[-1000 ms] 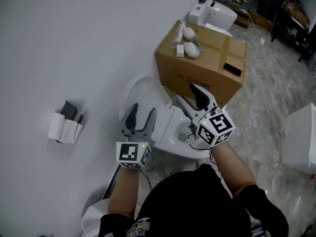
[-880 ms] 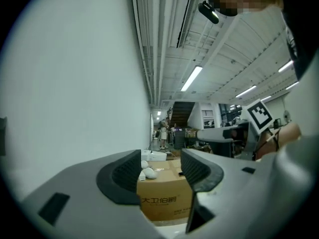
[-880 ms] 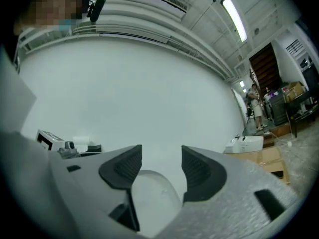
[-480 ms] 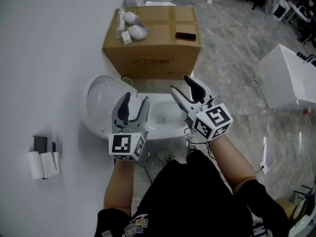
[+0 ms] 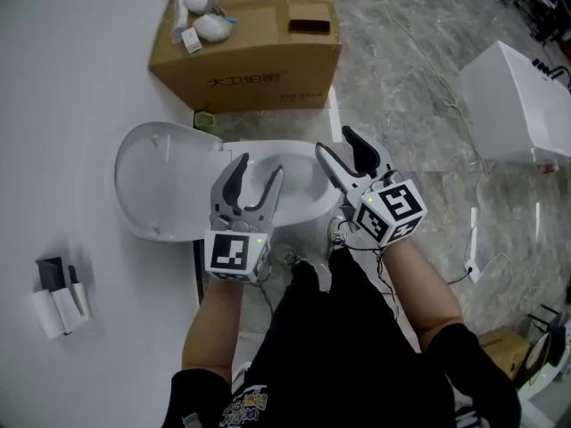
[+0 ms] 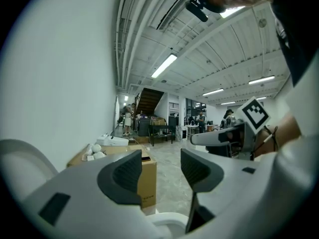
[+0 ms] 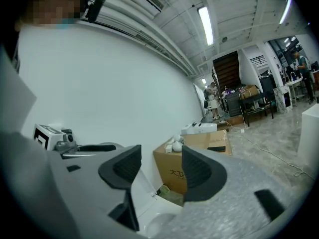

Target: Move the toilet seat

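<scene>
A white toilet stands against the wall, its bowl [image 5: 294,175] just in front of my grippers. Its oval lid [image 5: 165,181] is raised toward the wall; whether the seat ring is up with it I cannot tell. My left gripper [image 5: 256,175] hovers over the bowl's near left rim, open and empty. My right gripper [image 5: 339,147] hovers over the bowl's right side, also open and empty. In the left gripper view the bowl rim [image 6: 169,222] shows below the open jaws. In the right gripper view the lid [image 7: 142,190] rises behind the jaws.
A cardboard box [image 5: 245,43] stands beyond the toilet, with a black phone [image 5: 310,27] and white bundles on top. A white box [image 5: 517,105] sits on the marble floor at right, with cables [image 5: 473,239] near it. A paper holder [image 5: 53,297] hangs on the wall.
The head view has swung, so the toilet and box now sit further left and higher in the picture. Both grippers stay open over the bowl.
</scene>
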{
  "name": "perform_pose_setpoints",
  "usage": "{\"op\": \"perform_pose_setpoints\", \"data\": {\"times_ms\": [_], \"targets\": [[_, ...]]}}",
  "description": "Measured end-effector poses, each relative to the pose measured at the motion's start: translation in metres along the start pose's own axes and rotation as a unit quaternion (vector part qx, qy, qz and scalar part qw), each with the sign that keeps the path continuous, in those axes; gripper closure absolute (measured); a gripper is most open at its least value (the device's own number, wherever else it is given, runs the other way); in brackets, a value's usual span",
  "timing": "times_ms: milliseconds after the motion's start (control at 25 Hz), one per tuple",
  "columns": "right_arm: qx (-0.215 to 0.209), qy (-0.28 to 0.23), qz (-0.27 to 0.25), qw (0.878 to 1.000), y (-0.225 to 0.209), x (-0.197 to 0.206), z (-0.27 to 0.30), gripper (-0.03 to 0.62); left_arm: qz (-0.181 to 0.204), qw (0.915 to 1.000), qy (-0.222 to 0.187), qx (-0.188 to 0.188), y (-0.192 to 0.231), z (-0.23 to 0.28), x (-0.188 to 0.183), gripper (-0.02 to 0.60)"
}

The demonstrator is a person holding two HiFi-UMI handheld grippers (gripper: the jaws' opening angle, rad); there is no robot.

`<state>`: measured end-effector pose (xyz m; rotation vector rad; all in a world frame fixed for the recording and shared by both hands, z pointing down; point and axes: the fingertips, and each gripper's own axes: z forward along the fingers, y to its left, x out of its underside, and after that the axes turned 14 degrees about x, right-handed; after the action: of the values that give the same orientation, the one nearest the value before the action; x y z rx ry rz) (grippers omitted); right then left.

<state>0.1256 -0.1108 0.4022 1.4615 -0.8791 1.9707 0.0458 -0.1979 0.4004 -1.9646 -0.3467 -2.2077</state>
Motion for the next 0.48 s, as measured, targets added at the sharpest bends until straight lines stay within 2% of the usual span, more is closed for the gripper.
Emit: {"op": "perform_pose_setpoints", "data": {"times_ms": [200, 480], "targets": [[0.001, 0.027, -0.007, 1.0, -0.035, 0.037, 0.0, 0.33, 0.01, 0.9981, 0.057, 0.018, -0.029, 0.026, 0.038, 0.347], [0.006, 0.07, 0.028, 0.997, -0.083, 0.093, 0.002, 0.322, 0.002, 0.9953, 0.092, 0.031, -0.062, 0.062, 0.088, 0.347]]}}
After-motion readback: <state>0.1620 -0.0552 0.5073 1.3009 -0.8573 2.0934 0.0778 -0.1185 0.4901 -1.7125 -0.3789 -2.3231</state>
